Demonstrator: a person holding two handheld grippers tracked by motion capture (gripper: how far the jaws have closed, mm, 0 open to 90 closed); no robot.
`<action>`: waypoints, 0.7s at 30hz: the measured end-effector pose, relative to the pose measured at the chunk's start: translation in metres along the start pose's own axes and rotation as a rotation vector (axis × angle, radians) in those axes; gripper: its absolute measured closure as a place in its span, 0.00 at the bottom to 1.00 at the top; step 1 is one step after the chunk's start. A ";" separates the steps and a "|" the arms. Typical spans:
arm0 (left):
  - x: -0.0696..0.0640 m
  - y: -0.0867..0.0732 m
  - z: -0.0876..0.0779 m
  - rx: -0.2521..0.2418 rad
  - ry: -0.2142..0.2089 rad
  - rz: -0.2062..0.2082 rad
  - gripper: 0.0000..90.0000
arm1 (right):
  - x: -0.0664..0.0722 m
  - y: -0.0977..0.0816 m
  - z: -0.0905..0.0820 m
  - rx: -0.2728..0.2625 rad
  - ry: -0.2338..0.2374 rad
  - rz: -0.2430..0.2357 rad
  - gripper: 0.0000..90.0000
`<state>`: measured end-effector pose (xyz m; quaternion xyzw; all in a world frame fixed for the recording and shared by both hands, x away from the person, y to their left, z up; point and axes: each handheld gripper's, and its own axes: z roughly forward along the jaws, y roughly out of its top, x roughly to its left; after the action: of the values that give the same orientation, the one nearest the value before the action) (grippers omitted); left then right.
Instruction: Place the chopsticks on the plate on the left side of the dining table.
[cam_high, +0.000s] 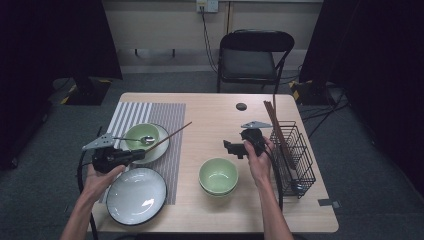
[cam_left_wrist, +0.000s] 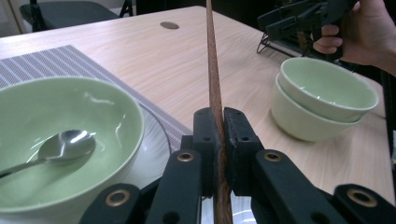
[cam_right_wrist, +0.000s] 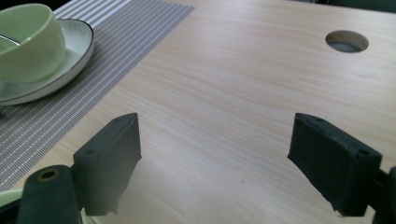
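- Left gripper (cam_high: 131, 156), high view: clamped on a chopstick (cam_high: 172, 134) slanting over the left green bowl (cam_high: 141, 136); right gripper (cam_high: 229, 146) beside the wire basket (cam_high: 295, 155).
- Left gripper view: jaws pinch chopstick (cam_left_wrist: 214, 84); spoon (cam_left_wrist: 63, 147) in bowl.
- Right gripper view: jaws apart, nothing between, over table (cam_right_wrist: 233, 93).

The high view is looking forward and down over the whole light wooden table (cam_high: 210, 107). Both gripper views are skimming low and close, sharing the grey striped placemat (cam_left_wrist: 51, 63) and green bowl on the white plate (cam_right_wrist: 28, 39).
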<state>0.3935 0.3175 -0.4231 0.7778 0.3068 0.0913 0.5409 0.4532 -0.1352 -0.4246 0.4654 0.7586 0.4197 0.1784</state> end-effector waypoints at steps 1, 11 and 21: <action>0.001 -0.001 0.000 0.007 0.004 -0.006 0.94 | -0.001 -0.002 0.002 0.006 -0.006 0.009 0.18; 0.010 -0.016 -0.002 0.038 0.023 -0.024 0.94 | -0.011 -0.023 0.017 0.069 -0.052 0.004 0.18; 0.021 -0.030 0.002 0.084 0.046 -0.048 0.94 | -0.016 -0.048 0.030 0.138 -0.106 -0.018 0.18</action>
<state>0.3998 0.3351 -0.4546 0.7899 0.3414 0.0834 0.5025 0.4541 -0.1450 -0.4824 0.4914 0.7794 0.3394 0.1895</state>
